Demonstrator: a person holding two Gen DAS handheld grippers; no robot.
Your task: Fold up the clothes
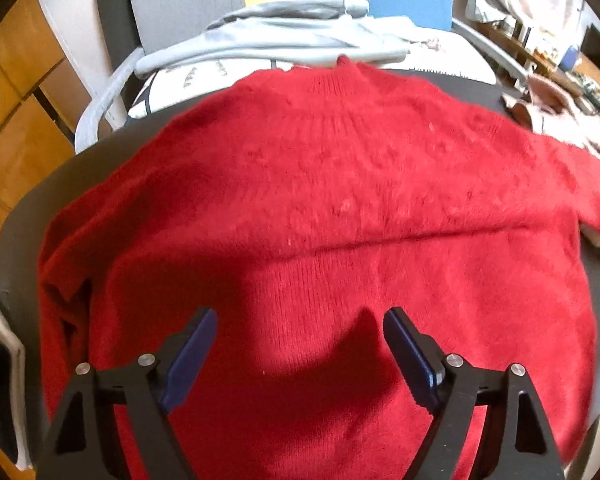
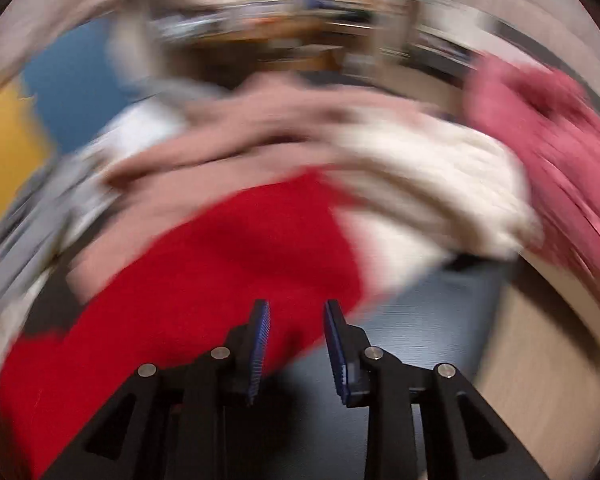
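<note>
Red knit fills most of the left wrist view: a red sweater [image 1: 320,208] lies spread flat on the dark worktop [image 1: 32,216], its neckline at the far edge and a sleeve running off to the right. Nearest the camera, the left gripper [image 1: 300,320] hangs over the sweater's lower part with its jaws spread wide and nothing between them; their shadow falls on the knit just below. Beyond the neckline sits a folded light grey garment [image 1: 272,44] on top of a white printed cloth [image 1: 172,84], and behind these a grey chair back [image 1: 184,4]. At the far right lies a brownish-pink garment [image 1: 540,108].

The right wrist view is heavily smeared by motion. Nearest, the right gripper [image 2: 297,312] has its jaws parted with a clear gap and holds nothing; it hangs over the edge of the sweater [image 2: 220,264], where red cloth meets the dark worktop [image 2: 420,344]. Farther on lie a cream knit [image 2: 440,184] and a dusty-pink garment [image 2: 260,128], which the sweater's far edge meets, and at the right a rose-pink garment [image 2: 548,128]. Details beyond are too blurred to tell.
</note>
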